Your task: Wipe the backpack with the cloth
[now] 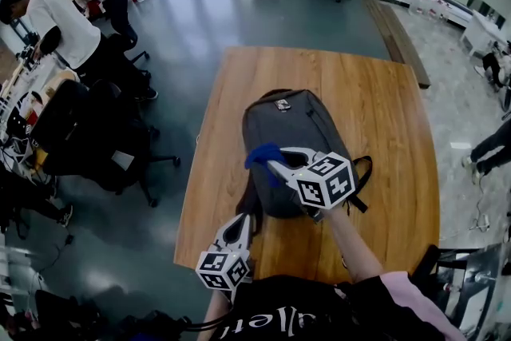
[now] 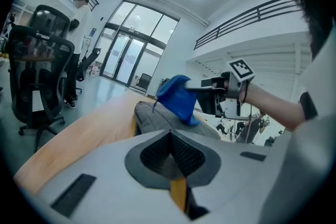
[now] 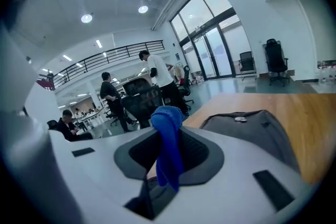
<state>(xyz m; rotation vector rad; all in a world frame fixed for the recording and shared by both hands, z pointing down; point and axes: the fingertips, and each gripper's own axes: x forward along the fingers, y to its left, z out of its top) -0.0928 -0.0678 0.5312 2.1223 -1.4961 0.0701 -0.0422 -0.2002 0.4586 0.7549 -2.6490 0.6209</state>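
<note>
Your right hand-held gripper [image 1: 276,160] pinched the cloth [image 1: 261,155] over the near end of the backpack [image 1: 289,128], which ran lengthwise away from you. Your left hand-held gripper [image 1: 243,220] was pressed together, empty.

The backpack [image 1: 291,148] is dark grey with black straps and a small pale badge near its top. It lies flat on the wooden table [image 1: 383,116], front face up, with its top end pointing away from the person and a strap looping out at its near right side. The cloth [image 1: 262,156] is bright blue and bunched into a soft wad, pinched between the jaws of the right gripper [image 1: 275,161]. It hangs over the backpack's near left part, but whether it touches the fabric cannot be told.
</note>
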